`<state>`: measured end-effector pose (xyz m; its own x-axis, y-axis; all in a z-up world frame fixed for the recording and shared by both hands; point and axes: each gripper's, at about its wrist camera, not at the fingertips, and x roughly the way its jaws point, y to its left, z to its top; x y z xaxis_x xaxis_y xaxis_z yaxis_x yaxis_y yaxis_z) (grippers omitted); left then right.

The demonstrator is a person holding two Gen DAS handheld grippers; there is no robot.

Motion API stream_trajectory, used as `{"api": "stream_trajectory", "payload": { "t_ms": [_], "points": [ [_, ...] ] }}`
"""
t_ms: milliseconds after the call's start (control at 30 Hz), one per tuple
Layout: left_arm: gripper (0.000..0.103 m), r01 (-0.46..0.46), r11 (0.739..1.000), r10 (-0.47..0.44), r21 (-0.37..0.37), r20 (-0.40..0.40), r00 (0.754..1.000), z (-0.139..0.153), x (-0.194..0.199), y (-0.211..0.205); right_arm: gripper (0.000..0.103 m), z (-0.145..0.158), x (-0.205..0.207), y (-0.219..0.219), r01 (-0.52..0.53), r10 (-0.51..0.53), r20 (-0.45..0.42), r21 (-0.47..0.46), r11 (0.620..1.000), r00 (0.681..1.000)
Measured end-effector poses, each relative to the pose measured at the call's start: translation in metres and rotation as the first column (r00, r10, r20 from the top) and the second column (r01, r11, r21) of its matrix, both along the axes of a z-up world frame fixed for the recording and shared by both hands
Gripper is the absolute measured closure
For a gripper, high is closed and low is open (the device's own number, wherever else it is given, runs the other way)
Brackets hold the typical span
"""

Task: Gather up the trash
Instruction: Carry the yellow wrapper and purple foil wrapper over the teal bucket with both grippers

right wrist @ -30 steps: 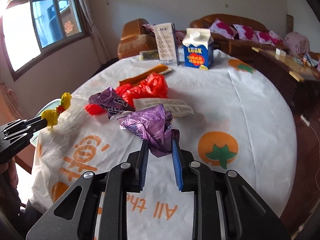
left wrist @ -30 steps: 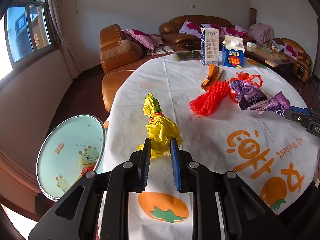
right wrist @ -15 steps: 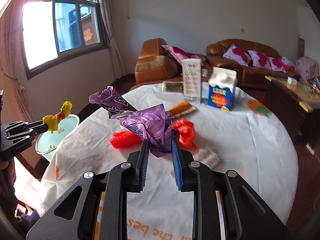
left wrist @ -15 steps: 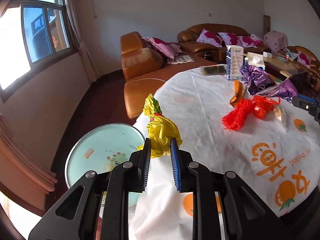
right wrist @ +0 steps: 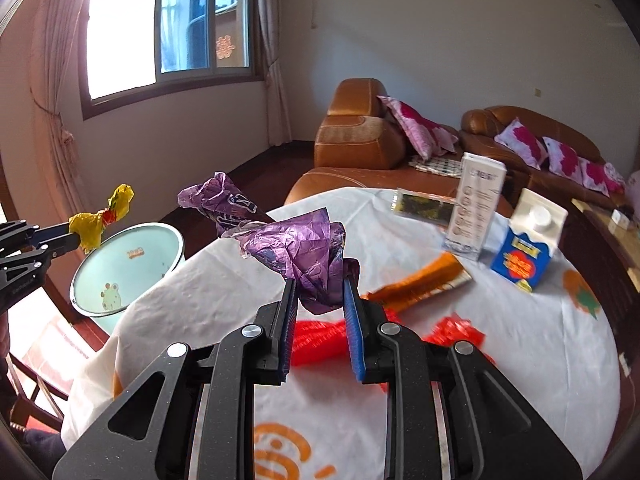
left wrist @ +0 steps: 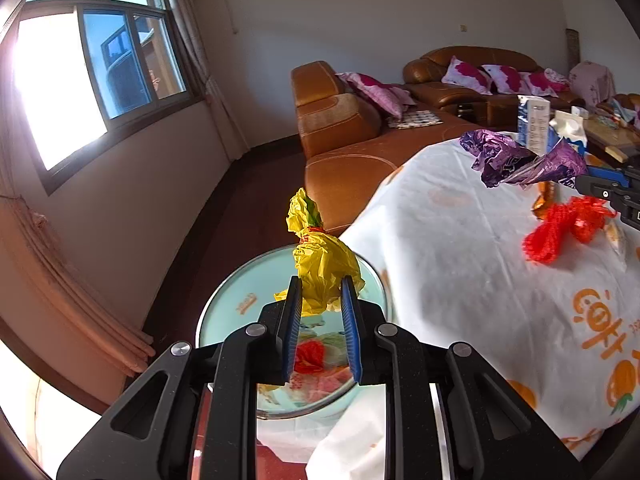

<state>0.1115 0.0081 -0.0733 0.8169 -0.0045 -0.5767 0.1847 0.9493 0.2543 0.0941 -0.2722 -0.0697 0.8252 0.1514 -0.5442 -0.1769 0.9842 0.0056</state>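
**Entry: two wrappers in transit to the bin**

Step in hand: I am carrying trash to the pale green bin (left wrist: 240, 304), the landmark for all places below.

- Left hand-held gripper (left wrist: 320, 300): I am pinching the yellow wrapper (left wrist: 320, 256) between nearly closed jaws; it is hanging directly over the bin's mouth.
- Right hand-held gripper (right wrist: 318, 292): I am clamping the purple wrapper (right wrist: 296, 248) in narrow jaws; it is hovering above the counter (right wrist: 224, 292), off to the side of the bin and not yet over it.
- Awaiting collection, on the counter well away from the bin: red mesh (right wrist: 320, 340), orange packet (right wrist: 420, 284), blue carton (right wrist: 528, 244), tall white box (right wrist: 476, 208).
- Bin contents: some scraps are showing inside; details unclear.

Next move, as I judge it: opening the left jaws so the yellow wrapper drops inside the rim, then bringing the purple wrapper across over the opening before letting go. The crumpled film is light and may cling to a pad.
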Motion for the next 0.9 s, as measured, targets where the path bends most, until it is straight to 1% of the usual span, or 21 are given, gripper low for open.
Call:
{"api": "stream_trajectory", "payload": {
  "t_ms": [100,333,633,900],
  "points": [
    [0.083,-0.031,0.999,0.031,0.023,0.005,0.999,-0.002,0.004,0.009,0.080,-0.002,0.011,0.012,-0.022,0.022,-0.005,-0.012,1.000,1.000],
    [0.083,-0.076,0.996,0.076,0.039,0.002,0.997,-0.005,0.011,0.024,0.080,-0.002,0.038,0.038,-0.067,0.067,-0.014,-0.035,0.997,0.998],
    [0.083,-0.125,0.991,0.126,0.052,-0.010,0.992,-0.007,0.020,0.042,0.080,-0.003,0.059,0.068,-0.117,0.116,-0.023,-0.061,0.991,0.993],
    [0.083,-0.159,0.983,0.161,0.096,-0.006,0.987,-0.012,0.025,0.053,0.080,-0.011,0.072,0.092,-0.157,0.154,-0.041,-0.090,0.984,0.987]
  ]
}}
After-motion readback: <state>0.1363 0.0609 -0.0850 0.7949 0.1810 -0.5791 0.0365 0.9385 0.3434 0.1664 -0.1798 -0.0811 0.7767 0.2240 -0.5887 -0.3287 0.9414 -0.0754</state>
